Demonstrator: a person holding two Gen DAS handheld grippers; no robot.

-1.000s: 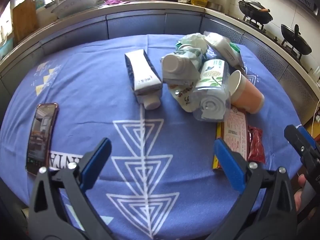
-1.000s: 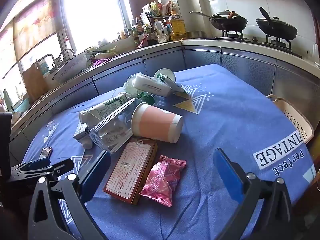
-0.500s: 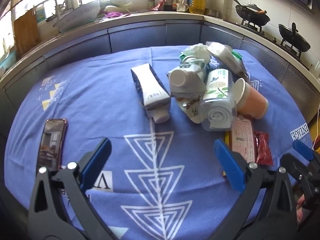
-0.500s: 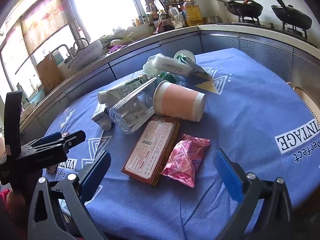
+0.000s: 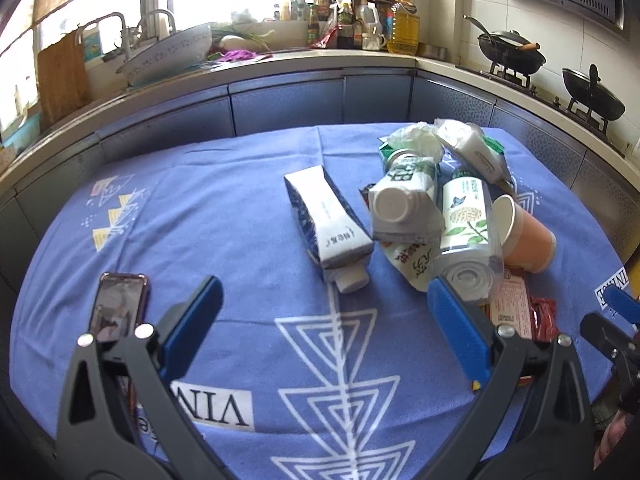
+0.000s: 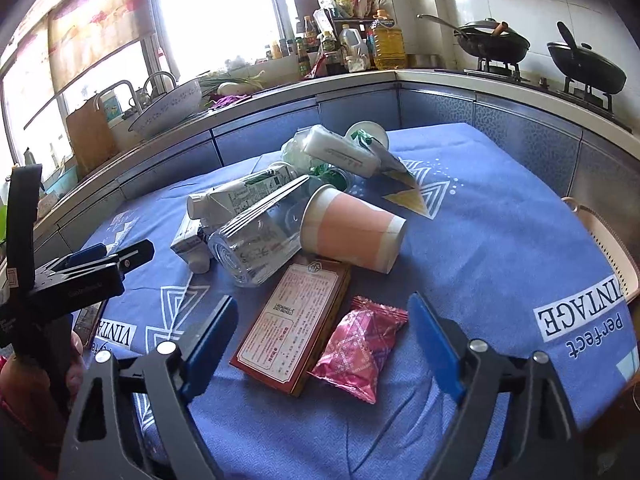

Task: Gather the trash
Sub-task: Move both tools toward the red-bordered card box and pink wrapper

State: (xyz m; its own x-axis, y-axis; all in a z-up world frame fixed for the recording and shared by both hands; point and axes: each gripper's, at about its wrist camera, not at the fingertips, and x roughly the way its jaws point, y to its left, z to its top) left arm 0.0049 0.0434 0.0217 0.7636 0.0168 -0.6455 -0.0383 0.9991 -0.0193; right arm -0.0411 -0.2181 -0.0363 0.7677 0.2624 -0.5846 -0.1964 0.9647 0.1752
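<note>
A pile of trash lies on the blue tablecloth [image 5: 224,220]: a flattened white carton [image 5: 328,220], a milk carton with a white cap [image 5: 400,204], a clear plastic bottle [image 5: 466,232], a pink paper cup [image 6: 352,232], a red flat box [image 6: 296,328] and a pink snack packet [image 6: 356,352]. My left gripper [image 5: 324,320] is open and empty, just short of the carton. My right gripper [image 6: 324,336] is open and empty, with the box and packet between its fingers from this view.
A phone [image 5: 118,306] lies on the cloth at the left. A beige basket [image 6: 608,252] hangs off the table's right edge. Beyond the table runs a kitchen counter with a sink [image 5: 168,52], bottles and woks [image 5: 512,56].
Both grippers have risen and pulled back a little, so the views tilt up toward the counter. The trash has not moved. Both grippers stay open.
</note>
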